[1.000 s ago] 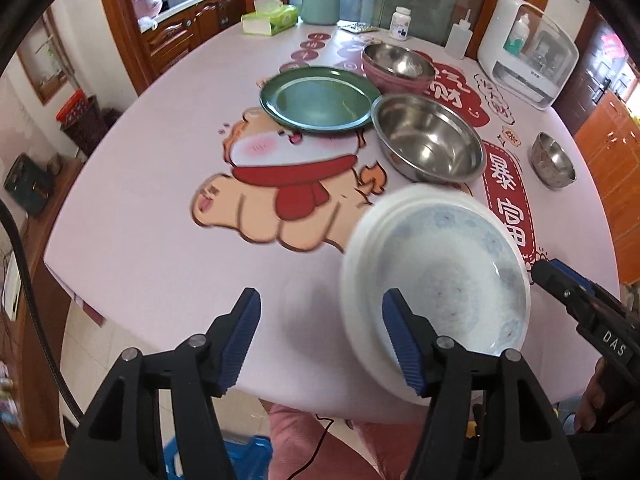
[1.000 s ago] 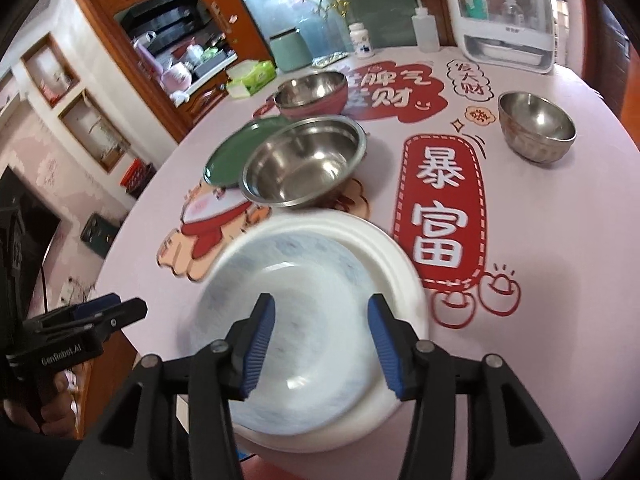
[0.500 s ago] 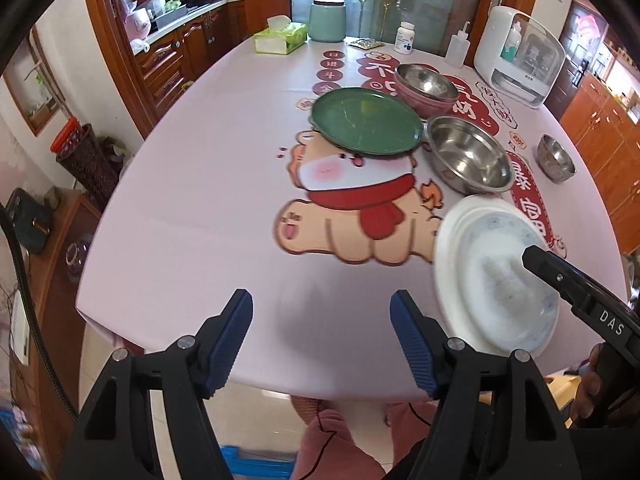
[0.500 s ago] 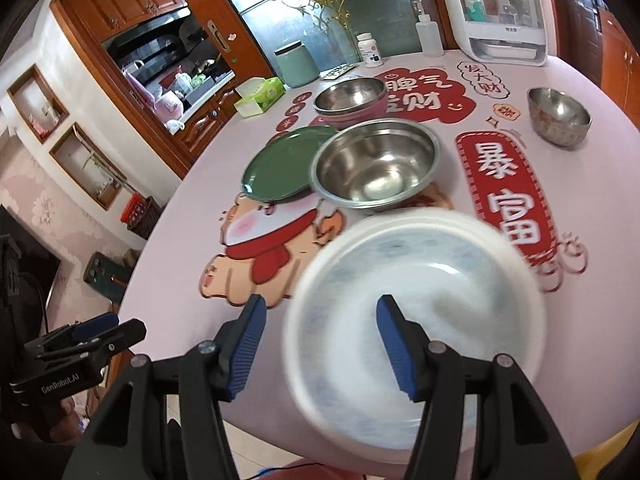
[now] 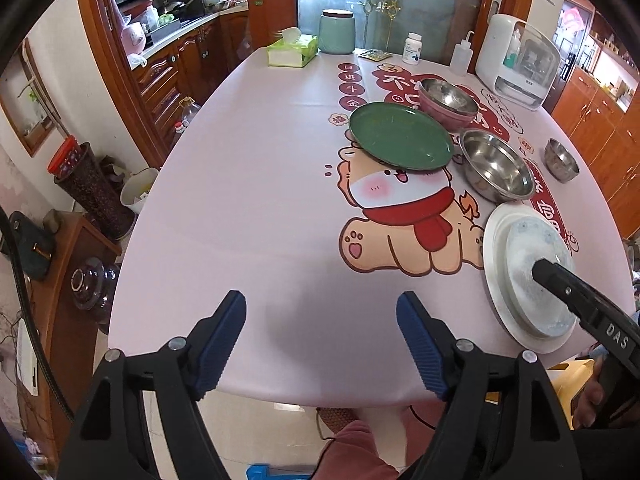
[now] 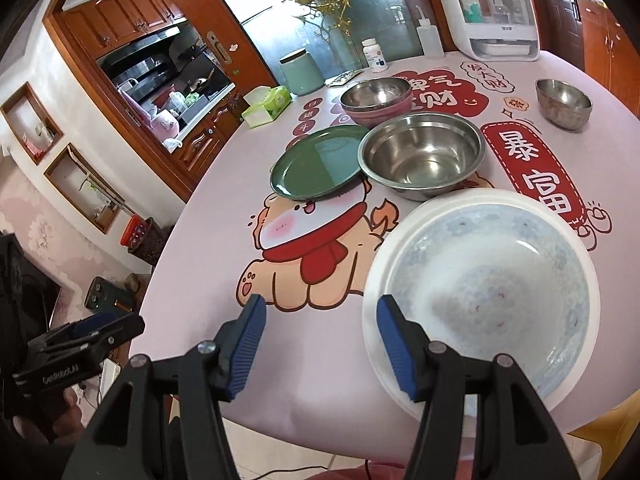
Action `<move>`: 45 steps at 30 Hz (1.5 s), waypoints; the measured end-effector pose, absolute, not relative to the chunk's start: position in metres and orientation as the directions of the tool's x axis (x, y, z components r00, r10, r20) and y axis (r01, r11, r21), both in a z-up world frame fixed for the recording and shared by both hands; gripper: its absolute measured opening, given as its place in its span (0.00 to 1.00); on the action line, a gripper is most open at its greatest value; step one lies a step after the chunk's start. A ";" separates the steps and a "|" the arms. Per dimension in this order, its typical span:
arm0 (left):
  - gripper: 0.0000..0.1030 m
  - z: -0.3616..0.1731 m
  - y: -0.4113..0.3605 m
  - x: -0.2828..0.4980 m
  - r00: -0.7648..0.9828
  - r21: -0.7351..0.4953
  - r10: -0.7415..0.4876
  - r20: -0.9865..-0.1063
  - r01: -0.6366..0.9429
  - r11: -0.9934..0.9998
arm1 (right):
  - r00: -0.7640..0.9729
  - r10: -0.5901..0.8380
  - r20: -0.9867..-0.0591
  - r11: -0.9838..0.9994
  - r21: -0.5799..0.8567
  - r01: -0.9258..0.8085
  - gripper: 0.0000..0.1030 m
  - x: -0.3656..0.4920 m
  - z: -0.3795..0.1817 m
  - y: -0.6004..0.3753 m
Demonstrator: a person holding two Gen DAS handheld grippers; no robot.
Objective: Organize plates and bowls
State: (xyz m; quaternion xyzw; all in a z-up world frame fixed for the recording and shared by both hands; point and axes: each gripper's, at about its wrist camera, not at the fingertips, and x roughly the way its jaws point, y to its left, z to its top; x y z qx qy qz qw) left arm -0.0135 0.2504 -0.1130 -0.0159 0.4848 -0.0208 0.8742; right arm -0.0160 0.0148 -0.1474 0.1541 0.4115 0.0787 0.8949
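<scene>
Left wrist view: my left gripper (image 5: pixel 321 338) hangs spread wide over bare pink printed tablecloth (image 5: pixel 248 208) at the near table edge, nothing between its blue pads; its jaws have just been opening. A second ago the white bowl with pale blue pattern (image 5: pixel 534 276) sat right in front of that gripper; now it lies well off to the right, on the white plate (image 5: pixel 494 276), nearer than the large steel bowl (image 5: pixel 496 166). My left gripper tilts steeply down.

Right wrist view: my right gripper (image 6: pixel 320 344) stands half spread, holding nothing, its right pad just beside the white plate's rim. A second ago it framed the patterned bowl; now it sits left of it, angled down. The round green plate (image 6: pixel 316 168) touches the large steel bowl's left side.
</scene>
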 end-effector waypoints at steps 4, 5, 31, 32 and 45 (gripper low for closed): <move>0.74 -0.111 0.254 -0.012 0.533 -0.059 -0.061 -0.844 0.021 0.998 | 0.645 0.266 -0.717 0.938 0.348 0.000 0.64 -0.011 -0.141 0.015; 0.75 -0.110 0.253 -0.012 0.535 -0.061 -0.061 -0.843 0.018 0.998 | 0.645 0.270 -0.715 0.936 0.353 -0.001 0.67 -0.010 -0.140 0.014; 0.75 -0.104 0.264 0.140 0.508 0.008 -0.030 -0.861 0.073 0.997 | 0.589 0.312 -0.746 0.849 0.497 0.180 0.68 0.113 -0.180 0.014; 0.75 -0.104 0.263 0.148 0.508 0.006 -0.033 -0.861 0.076 0.997 | 0.590 0.309 -0.746 0.847 0.498 0.187 0.68 0.118 -0.182 0.014; 0.75 -0.138 0.228 0.244 0.490 0.000 -0.068 -0.869 0.138 0.990 | 0.610 0.244 -0.754 0.865 0.453 0.214 0.68 0.162 -0.210 0.021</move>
